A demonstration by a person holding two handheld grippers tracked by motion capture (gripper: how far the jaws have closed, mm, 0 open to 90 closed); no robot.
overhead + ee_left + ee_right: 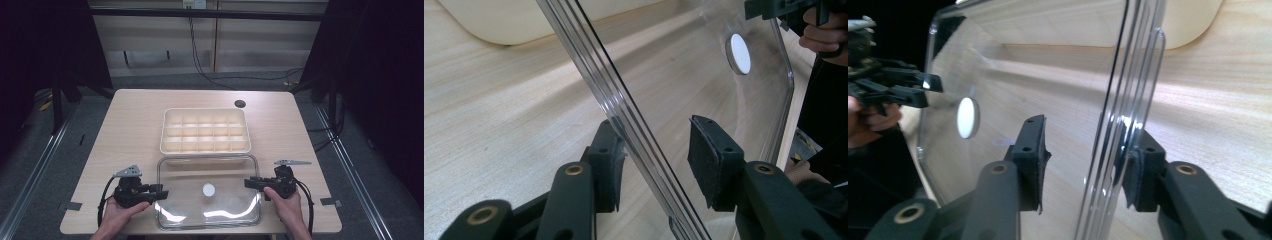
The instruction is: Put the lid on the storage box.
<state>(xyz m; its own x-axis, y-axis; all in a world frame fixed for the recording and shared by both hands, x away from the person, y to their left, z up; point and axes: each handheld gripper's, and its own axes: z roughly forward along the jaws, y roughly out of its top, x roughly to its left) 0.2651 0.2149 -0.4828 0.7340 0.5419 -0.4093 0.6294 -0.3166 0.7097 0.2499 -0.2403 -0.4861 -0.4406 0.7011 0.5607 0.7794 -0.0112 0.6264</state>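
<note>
Your left gripper (161, 193) and right gripper (248, 183) both stand spread astride the lid's (208, 206) short edges, rim between the pads, unpinched.

Two black tongs (159, 194) (248, 183), brass-ringed pivot holes, padded jaws (pads screw-dotted), grey three-cornered top plates, black trailing cables

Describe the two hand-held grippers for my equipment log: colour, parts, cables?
Both are black. The left hand-held gripper and right hand-held gripper each carry a grey three-cornered plate on top and trail a black cable. Each has two black jaws with brass-coloured pivot rivets and dark pads fixed with small screws. The forearms are bare, with no sleeves.
</note>
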